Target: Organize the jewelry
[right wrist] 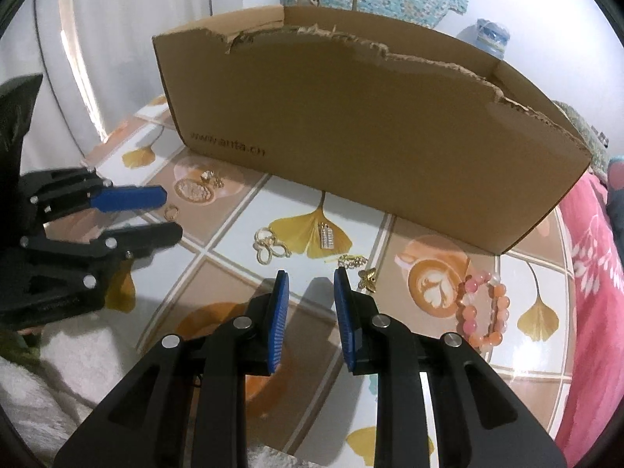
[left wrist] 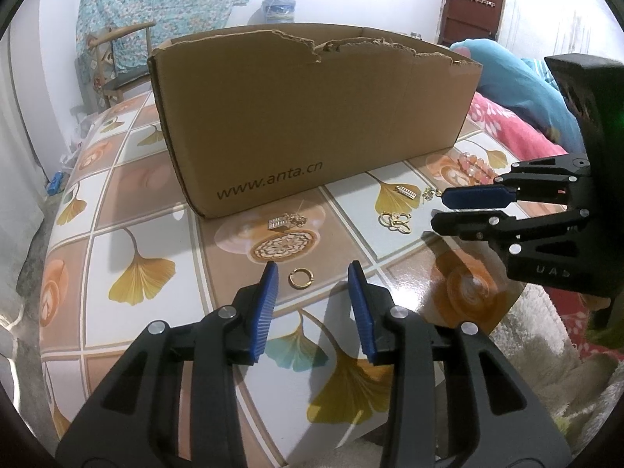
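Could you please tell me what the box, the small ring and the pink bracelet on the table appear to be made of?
Box: plain brown corrugated cardboard, matte, its top edge torn and ragged.
Ring: looks like gold-coloured metal, shiny; solid or plated cannot be told.
Bracelet: round pink-orange beads, glossy and slightly translucent, perhaps stone, glass or plastic.

A plain brown cardboard box (left wrist: pixel 312 117) is showing dark printed lettering. The glossy tablecloth (left wrist: pixel 128 210) is displaying white and tan squares with yellow ginkgo leaves and latte-art cups. A beaded bracelet (right wrist: pixel 483 312) is glowing pink and orange. A small ring (left wrist: pixel 300 277) is shining gold between blue ribbed pads (left wrist: pixel 269 300).
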The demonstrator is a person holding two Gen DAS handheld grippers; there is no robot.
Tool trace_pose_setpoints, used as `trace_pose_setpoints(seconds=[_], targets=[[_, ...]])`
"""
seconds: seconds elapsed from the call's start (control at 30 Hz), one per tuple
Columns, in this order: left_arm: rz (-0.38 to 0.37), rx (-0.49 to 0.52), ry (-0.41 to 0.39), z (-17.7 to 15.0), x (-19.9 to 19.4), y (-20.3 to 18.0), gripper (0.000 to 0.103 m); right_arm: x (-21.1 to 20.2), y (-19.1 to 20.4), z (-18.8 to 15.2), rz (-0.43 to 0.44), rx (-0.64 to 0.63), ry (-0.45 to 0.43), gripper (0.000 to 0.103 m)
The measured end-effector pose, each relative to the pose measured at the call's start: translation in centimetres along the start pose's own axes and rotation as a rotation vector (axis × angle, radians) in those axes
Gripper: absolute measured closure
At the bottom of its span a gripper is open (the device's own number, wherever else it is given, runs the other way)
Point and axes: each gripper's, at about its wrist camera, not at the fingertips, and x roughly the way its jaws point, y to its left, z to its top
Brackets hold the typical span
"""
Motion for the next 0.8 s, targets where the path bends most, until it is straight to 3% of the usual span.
trace_pose_setpoints(seconds=[0.27,0.8], targets=[[0.004,0.009,0.002,0.0,0.0,-0.2,0.065,0.7,1.2,1.3,0.017,-0.044,-0.038,0.079],[-0.002,0.010,-0.003,-0.1,0.0,-0.2,0.065,0.5,0.8,0.4,-0.044,-0.050,0.027,0.079]])
